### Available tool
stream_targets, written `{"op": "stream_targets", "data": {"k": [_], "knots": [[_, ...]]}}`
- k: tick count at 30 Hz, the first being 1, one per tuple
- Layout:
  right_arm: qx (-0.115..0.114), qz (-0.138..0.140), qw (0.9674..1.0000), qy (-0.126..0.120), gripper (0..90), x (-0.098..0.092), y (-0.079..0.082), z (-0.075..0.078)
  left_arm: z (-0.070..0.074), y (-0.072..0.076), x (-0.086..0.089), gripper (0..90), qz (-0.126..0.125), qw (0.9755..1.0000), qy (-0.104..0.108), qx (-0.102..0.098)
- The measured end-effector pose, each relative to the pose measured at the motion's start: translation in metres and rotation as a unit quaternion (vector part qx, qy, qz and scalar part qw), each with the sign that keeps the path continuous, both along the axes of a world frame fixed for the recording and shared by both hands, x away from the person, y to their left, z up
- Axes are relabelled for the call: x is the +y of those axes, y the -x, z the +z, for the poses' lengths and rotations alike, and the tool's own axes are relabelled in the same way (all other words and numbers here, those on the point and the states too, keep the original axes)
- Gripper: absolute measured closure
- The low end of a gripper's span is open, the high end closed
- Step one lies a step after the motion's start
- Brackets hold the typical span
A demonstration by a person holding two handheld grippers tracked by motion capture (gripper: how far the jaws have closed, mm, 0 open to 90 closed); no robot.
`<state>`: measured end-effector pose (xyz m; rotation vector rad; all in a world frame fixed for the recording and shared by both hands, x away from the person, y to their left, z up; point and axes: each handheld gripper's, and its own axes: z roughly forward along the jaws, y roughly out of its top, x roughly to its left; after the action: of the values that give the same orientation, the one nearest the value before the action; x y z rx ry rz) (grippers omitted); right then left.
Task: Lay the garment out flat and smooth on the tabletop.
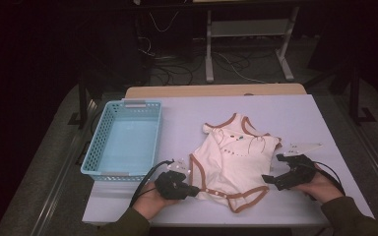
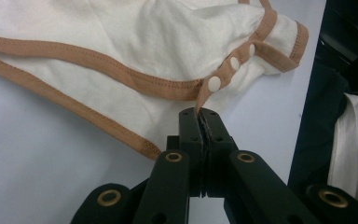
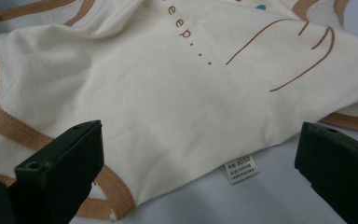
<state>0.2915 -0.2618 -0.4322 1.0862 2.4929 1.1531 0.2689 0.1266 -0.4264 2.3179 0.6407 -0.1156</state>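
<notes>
Left gripper view: our left hand-held gripper (image 2: 200,114) pinches bodysuit (image 2: 158,42) hem for folding; right hand-held gripper (image 3: 200,154) gapes, ready.

The left gripper (image 2: 200,114) has its two black jaws pressed together on the tan-trimmed snap flap of a cream baby bodysuit (image 2: 135,42). Three white snaps (image 2: 214,83) run along that trim just above the jaw tips. The garment lies rumpled on the pale lavender tabletop (image 2: 42,168). At the right edge stands something dark, perhaps the person's sleeve (image 2: 324,116), with white cloth beside it.
</notes>
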Motion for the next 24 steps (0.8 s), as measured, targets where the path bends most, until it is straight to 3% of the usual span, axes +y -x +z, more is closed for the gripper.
{"op": "stream_targets", "data": {"k": [2,7,12,17,21,24], "knots": [[0.002,0.003,1.0000,0.002,0.9,0.001,0.000,0.000,-0.001,-0.001,0.001,86.5,0.002,1.0000,0.001,-0.001],[0.011,0.010,0.9999,0.002,2.5,0.003,0.001,0.001,-0.002,-0.002,-0.002,71.4,0.006,0.9999,0.004,-0.013],[0.021,0.014,0.9997,0.004,5.2,0.006,0.007,0.004,-0.001,-0.005,-0.003,56.4,0.020,0.9992,0.025,-0.026],[0.031,0.021,0.9992,0.012,15.8,0.012,0.017,0.008,-0.001,-0.009,-0.001,43.5,0.029,0.9983,0.037,-0.033],[0.035,0.030,0.9986,0.027,34.1,0.013,0.028,0.005,-0.002,-0.009,0.000,35.7,0.042,0.9977,0.038,-0.036],[0.040,0.028,0.9984,0.030,40.1,0.012,0.030,0.003,-0.002,-0.010,0.001,30.9,0.047,0.9974,0.037,-0.040]]}}
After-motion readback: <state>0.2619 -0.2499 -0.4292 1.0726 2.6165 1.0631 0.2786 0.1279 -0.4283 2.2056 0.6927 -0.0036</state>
